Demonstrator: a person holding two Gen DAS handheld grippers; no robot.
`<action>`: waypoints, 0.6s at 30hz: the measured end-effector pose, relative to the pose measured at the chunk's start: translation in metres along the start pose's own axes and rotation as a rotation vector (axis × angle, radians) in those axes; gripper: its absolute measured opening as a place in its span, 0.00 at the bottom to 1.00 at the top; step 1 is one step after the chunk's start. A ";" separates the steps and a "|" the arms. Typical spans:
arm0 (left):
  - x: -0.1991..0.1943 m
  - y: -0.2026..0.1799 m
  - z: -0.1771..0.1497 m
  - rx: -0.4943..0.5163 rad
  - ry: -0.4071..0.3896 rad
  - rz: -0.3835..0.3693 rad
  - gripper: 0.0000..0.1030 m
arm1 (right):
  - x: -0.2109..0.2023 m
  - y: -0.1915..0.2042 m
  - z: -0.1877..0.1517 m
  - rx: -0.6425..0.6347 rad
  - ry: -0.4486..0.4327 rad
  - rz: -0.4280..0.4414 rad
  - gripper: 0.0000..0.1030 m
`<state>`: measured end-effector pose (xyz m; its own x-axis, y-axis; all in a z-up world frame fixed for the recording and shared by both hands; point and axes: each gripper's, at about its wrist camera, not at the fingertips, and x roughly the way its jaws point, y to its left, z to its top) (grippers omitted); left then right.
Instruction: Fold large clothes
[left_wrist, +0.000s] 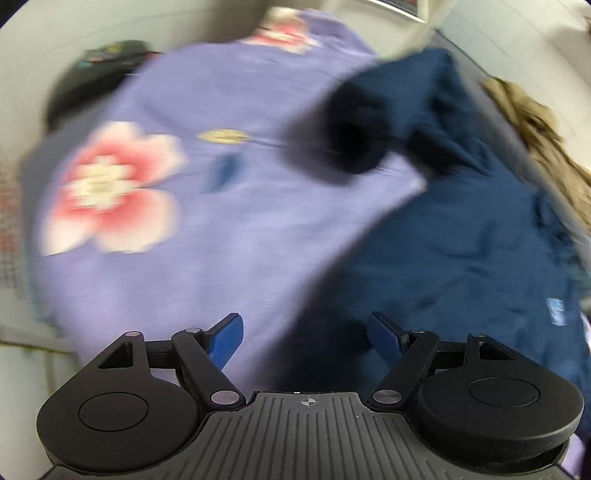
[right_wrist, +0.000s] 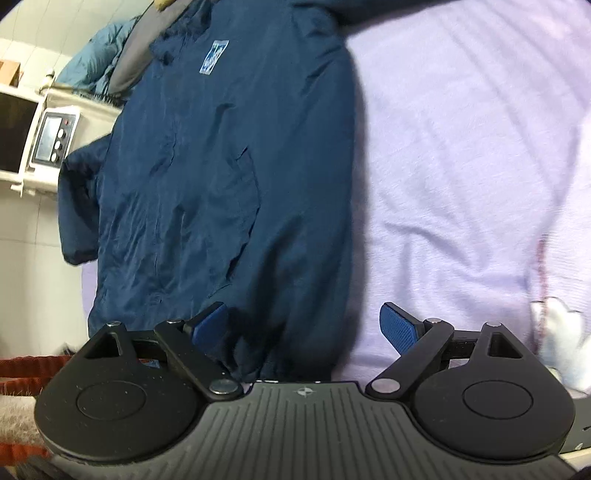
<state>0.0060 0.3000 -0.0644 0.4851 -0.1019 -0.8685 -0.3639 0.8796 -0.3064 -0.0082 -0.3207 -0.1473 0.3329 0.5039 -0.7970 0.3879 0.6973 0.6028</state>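
Step in hand, as I judge it: between folds. The navy jacket (right_wrist: 221, 177) lies spread on the lilac flowered bedspread (left_wrist: 192, 229), front up, small logo patch (right_wrist: 214, 55) on the chest, one sleeve (right_wrist: 79, 206) hanging out toward the bed's edge in the right wrist view. You hold nothing at present.

Left gripper (left_wrist: 304, 336): jaws at their widest, nothing between the pads, hovering over the line where jacket meets bedspread. The left wrist view is smeared by motion, so fine detail is not to be trusted.

Right gripper (right_wrist: 304, 325): jaws wide apart, empty, poised above the jacket's hem; the left pad (right_wrist: 208, 326) sits over cloth, the other over bare bedspread. Whether it touches the cloth I cannot tell.

Next move, likely: bring each gripper down on a hem corner or a sleeve edge, pinch one layer only, then carry it across the body. The shell cloth looks slippery and puffed, so take a deep bite.

Around: a brown furry garment (left_wrist: 539, 147) beside the jacket's far side, a pale blue padded garment (right_wrist: 99, 55) behind the collar, a white oven (right_wrist: 51, 136) off the bed. The furry piece crowds the fold's landing side
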 end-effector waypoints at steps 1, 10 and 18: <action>0.007 -0.012 0.000 0.021 0.011 -0.015 1.00 | 0.006 0.003 0.002 -0.018 0.018 0.010 0.88; 0.028 -0.061 -0.007 0.113 0.054 0.014 1.00 | 0.050 0.018 -0.005 -0.143 0.095 0.003 0.66; 0.001 -0.074 0.004 0.166 -0.030 0.042 1.00 | -0.019 0.031 -0.010 -0.237 -0.012 0.018 0.22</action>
<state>0.0366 0.2370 -0.0409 0.4967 -0.0516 -0.8664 -0.2489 0.9479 -0.1991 -0.0111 -0.3032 -0.1140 0.3488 0.5119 -0.7850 0.1698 0.7893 0.5901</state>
